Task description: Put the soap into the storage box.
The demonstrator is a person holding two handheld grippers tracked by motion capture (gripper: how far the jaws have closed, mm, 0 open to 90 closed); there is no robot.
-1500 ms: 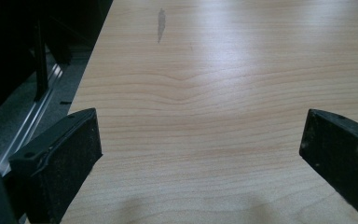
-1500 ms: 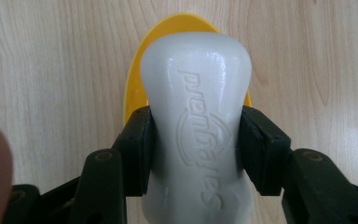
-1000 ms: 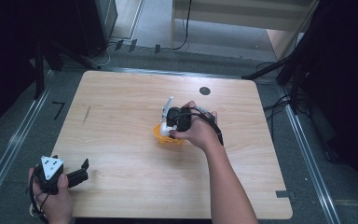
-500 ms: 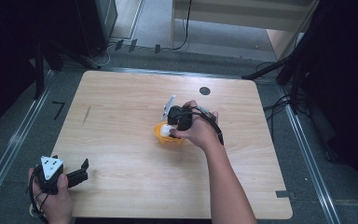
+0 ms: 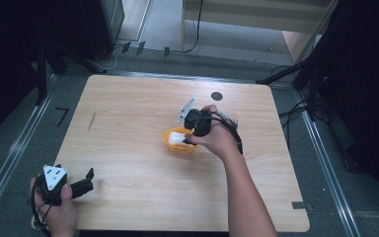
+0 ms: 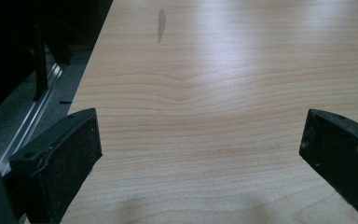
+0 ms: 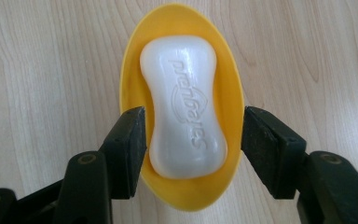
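From what I see, my right gripper [image 7: 193,149] stands over the yellow soap dish [image 7: 182,105] in the middle of the desk [image 5: 128,123], jaws wide on both sides of the dish, near its rim, not yet pressing I think. The white soap [image 7: 184,105] lies inside. My left gripper [image 6: 200,149] waits open and empty at the near left corner. I judge the grasp is only prepared; closing and lifting remain.

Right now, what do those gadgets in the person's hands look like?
Both are black handheld tools. The left gripper carries a grey three-cornered plate with dark dots, and a cable hangs below the hand. The right gripper has two blocky black fingers with round bolts; a black cable loops by the wrist. Forearms are bare, no sleeves.
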